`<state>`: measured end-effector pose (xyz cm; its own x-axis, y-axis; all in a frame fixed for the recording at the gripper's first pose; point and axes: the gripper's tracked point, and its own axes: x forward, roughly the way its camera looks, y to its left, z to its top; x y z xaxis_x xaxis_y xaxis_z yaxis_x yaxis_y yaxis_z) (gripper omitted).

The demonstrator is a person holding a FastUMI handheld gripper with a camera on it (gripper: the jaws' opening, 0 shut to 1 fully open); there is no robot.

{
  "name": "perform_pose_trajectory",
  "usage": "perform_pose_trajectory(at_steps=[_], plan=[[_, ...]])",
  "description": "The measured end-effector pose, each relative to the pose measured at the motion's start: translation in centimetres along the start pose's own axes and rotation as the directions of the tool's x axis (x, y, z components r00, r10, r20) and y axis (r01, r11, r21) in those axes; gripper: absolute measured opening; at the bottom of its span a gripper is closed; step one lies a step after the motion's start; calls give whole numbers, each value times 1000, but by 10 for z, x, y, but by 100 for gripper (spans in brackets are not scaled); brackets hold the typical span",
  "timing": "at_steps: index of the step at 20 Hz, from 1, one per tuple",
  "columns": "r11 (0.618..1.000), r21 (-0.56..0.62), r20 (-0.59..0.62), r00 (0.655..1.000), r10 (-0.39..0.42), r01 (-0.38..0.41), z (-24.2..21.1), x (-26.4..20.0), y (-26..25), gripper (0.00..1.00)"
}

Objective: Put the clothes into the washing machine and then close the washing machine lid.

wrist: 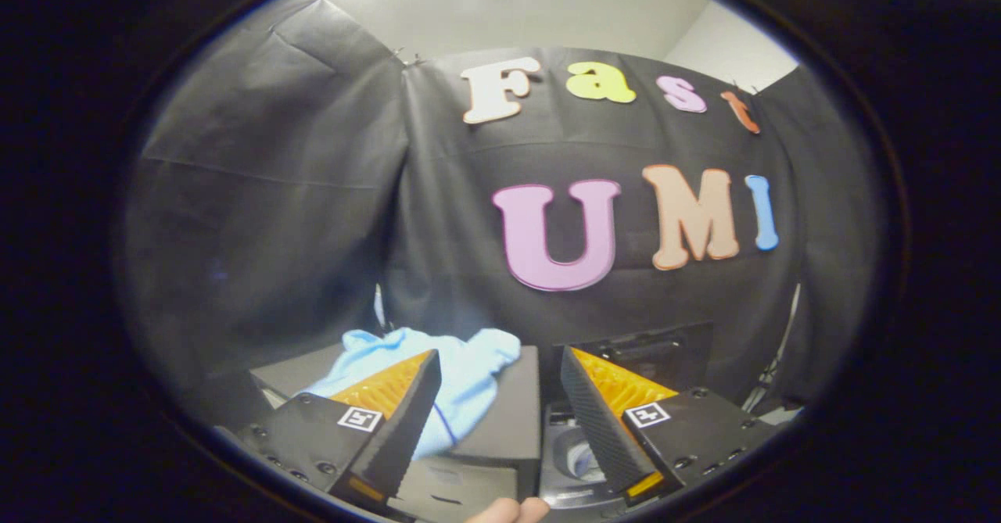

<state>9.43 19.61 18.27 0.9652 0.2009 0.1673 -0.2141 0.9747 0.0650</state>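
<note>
Fingertips of a hand (pixel 508 510) peek in nearest of all, low between the two fingers. Above them the gripper (pixel 496 359) stands wide open, its jaws well apart, with nothing held between them; both fingers point up and forward, each carrying a small square marker on its base.

Just beyond the left finger lies the cloth (pixel 465 370), a pale blue crumpled bundle. Part of it is hidden behind that finger, and the rest spills toward the gap between the jaws. It rests on a dark flat top (pixel 512 410) that runs from behind the left finger to the middle of the gap. No finger touches the cloth as far as can be seen.

Below and just inside the right finger sits the washer (pixel 575 456), a small grey machine with a round opening looking up; something pale shows inside, too small to make out. Behind the right finger a dark raised panel (pixel 649 351) stands upright, which may be the machine's open lid, though that cannot be told for sure.

Beyond all this hangs the black wall (pixel 313 195), creased and pinned at the top, with a light ceiling (pixel 508 7) above it.
</note>
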Motion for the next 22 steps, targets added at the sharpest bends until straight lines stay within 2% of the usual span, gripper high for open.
perform_pose_trajectory(at_steps=[2,4,7,11,12,13,16,17,20,21,22], plan=[[999,33,0,1000,15,-15,11,26,20,97],[1000,14,-48,999,22,-21,12,50,38,97],[1000,-17,-125,992,0,-2,-1,83,56,97],[1000,-8,-225,974,-11,9,-39,118,76,97],[1000,20,-264,964,26,-21,-52,123,86,97],[999,29,-309,951,29,-21,-64,126,90,97],[999,-39,-421,906,-29,14,-96,128,85,97],[999,-33,-451,892,-18,3,-105,128,89,97],[998,47,-492,870,-2,29,-130,131,91,97],[997,61,-522,853,-11,50,-136,127,93,97],[997,58,-521,854,-18,57,-131,128,92,97]])
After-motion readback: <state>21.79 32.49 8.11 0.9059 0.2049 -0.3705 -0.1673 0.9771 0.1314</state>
